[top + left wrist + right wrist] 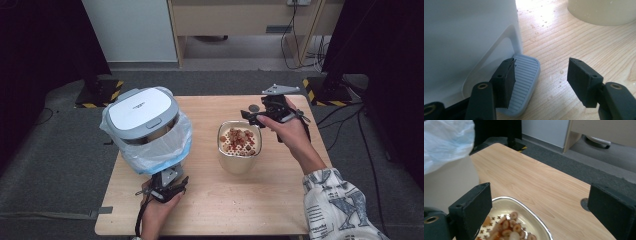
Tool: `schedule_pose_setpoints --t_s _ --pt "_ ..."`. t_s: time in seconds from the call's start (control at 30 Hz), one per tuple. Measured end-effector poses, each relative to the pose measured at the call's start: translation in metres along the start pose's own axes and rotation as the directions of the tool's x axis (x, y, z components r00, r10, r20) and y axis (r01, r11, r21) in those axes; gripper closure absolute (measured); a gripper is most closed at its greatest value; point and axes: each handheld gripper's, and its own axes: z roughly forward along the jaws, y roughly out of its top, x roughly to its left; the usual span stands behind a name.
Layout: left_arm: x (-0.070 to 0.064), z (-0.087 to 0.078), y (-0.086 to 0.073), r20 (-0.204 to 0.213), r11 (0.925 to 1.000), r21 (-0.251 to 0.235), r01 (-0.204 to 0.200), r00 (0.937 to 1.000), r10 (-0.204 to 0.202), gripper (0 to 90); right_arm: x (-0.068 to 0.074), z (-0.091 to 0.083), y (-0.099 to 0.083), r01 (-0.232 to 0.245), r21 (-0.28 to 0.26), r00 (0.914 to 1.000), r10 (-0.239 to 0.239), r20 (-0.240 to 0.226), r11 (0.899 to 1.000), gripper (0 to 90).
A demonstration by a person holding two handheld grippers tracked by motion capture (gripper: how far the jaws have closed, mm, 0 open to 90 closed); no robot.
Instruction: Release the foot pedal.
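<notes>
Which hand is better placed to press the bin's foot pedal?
Left. The left tongs are open right at the grey pedal at the foot of the bin, while the right tongs are across the table over the bowl.

Even overhead light is falling on the pale wooden counter (pixel 210 200) while dark corners are closing in at ten and two o'clock. Glare is bleaching the wood at twelve o'clock in the left gripper view, and the near jaws are blurring softly.

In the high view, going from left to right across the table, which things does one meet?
Lidded white bin with a plastic liner → left gripper, nearer the person → container of food → right gripper, held at that container's far right rim.
</notes>
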Motion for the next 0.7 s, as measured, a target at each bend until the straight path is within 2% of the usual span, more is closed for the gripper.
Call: schedule_pose_setpoints --t_s 0.1,0.43,0.7 --pt "0.000 0.000 0.001 0.005 1.0000 -0.002 -0.003 1.0000 0.003 36.9 -0.007 -0.005 -0.009 -0.020 -0.006 0.9993 0.020 0.033 1.000 6.4" --pt "-0.001 0.001 0.001 0.017 1.0000 -0.003 -0.006 0.9998 0.006 35.0 -0.023 -0.024 -0.041 -0.082 -0.036 0.9920 0.085 0.093 0.996 6.5" --pt "-0.002 0.002 0.001 0.025 0.9999 0.001 -0.014 0.9996 0.014 33.6 -0.031 -0.039 -0.066 -0.097 -0.039 0.9836 0.102 0.149 0.994 6.2"
